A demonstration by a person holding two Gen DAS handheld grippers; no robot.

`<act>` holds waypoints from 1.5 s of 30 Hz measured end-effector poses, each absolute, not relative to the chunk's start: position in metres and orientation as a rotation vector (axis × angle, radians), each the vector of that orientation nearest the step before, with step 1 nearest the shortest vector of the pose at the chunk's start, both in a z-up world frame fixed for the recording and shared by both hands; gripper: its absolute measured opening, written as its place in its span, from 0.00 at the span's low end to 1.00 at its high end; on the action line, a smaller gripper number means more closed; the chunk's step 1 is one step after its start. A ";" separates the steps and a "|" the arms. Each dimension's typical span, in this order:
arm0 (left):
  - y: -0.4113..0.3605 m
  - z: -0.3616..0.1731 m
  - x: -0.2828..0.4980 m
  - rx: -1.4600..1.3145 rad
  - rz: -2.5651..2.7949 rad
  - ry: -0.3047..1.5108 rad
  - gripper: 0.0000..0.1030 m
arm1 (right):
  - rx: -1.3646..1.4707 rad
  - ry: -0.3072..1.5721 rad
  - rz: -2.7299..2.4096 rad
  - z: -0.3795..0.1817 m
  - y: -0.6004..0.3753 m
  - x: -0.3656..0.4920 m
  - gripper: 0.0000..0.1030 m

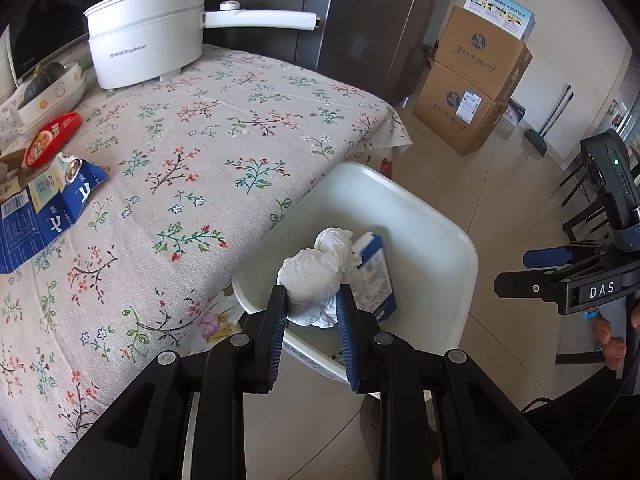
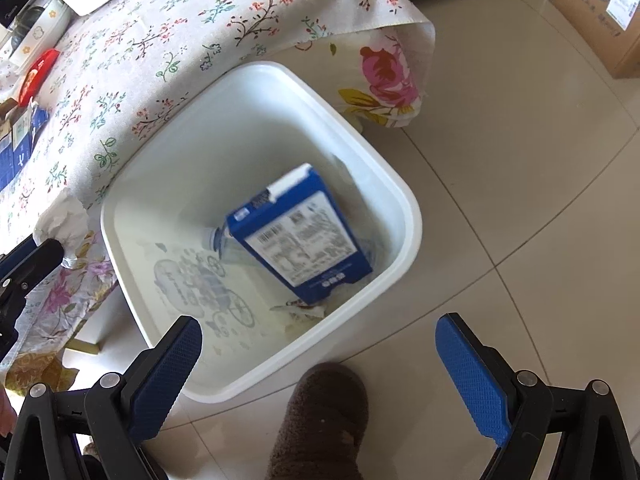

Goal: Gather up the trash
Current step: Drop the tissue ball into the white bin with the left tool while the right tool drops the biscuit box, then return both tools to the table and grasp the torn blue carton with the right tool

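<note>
My left gripper (image 1: 312,296) is shut on a crumpled white tissue (image 1: 320,268), held just over the near rim of the white trash bin (image 1: 440,232) beside the table. In the right wrist view the tissue (image 2: 64,220) shows at the bin's left edge. The bin (image 2: 404,192) holds a blue milk carton (image 2: 300,236) lying on a clear plastic bottle (image 2: 218,240). My right gripper (image 2: 318,360) hangs open above the bin's near side with nothing between its fingers; it also shows as the right gripper (image 1: 528,272) in the left wrist view. A torn blue carton (image 1: 44,208) and a red-lidded cup (image 1: 52,138) lie on the table.
The floral tablecloth (image 1: 224,152) also carries a white electric pot (image 1: 148,40) and stacked bowls (image 1: 52,88). Cardboard boxes (image 1: 472,92) stand on the tiled floor by the fridge. A foot in a brown slipper (image 2: 320,420) is next to the bin.
</note>
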State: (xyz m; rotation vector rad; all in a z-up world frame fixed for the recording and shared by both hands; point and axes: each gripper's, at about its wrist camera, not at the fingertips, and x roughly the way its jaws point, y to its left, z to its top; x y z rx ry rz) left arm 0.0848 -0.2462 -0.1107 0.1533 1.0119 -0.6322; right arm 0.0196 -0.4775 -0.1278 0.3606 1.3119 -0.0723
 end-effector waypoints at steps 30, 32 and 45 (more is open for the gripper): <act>-0.105 -0.087 0.119 0.013 -0.342 0.987 0.75 | 0.215 1.230 0.049 -0.089 -0.378 0.088 0.95; -0.084 -0.085 0.120 -0.004 -0.305 0.981 0.74 | 0.197 1.225 0.075 -0.087 -0.360 0.098 0.95; 0.055 -0.076 0.114 -0.114 -0.087 0.963 0.74 | 0.128 1.208 0.226 -0.084 -0.240 0.157 0.95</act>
